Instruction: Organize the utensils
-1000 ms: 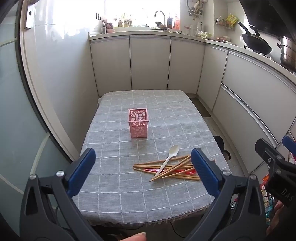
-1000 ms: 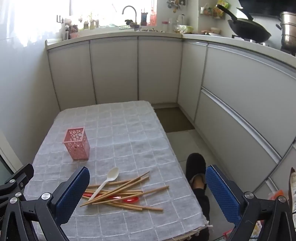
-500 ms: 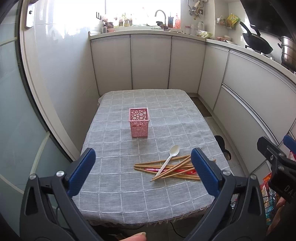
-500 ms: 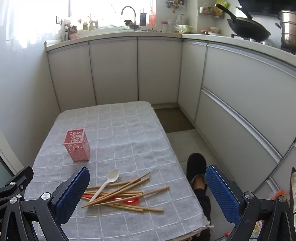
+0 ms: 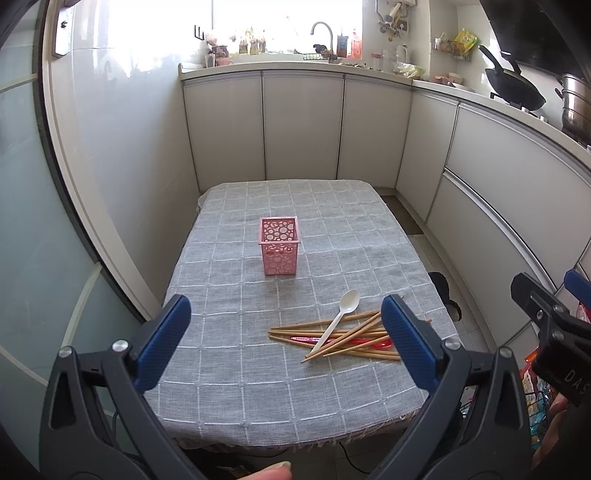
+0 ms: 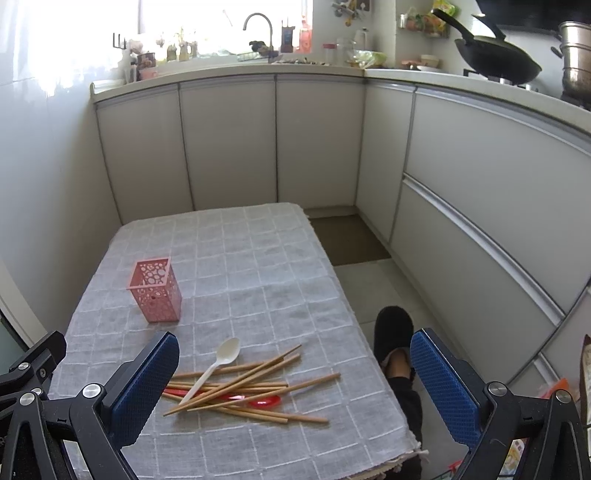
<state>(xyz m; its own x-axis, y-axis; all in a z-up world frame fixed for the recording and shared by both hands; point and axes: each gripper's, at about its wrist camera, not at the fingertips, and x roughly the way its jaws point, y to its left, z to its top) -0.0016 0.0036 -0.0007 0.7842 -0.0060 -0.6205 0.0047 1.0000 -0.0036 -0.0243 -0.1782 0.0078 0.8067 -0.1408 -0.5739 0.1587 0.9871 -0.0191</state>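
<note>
A pink perforated holder stands upright and looks empty on the grey checked tablecloth; it also shows in the right wrist view. Near the table's front right lies a pile of several wooden chopsticks with a white plastic spoon on top and a red utensil underneath. The right wrist view shows the chopsticks, the spoon and the red utensil. My left gripper is open and empty, above the table's front. My right gripper is open and empty, above the pile.
White kitchen cabinets wrap around behind and to the right of the table. A worktop with a sink tap and a wok runs above them. A foot in a black slipper stands on the floor at the table's right edge.
Both grippers have drifted slightly, so the table sits a little lower in the views. The utensils and the holder have not moved.
</note>
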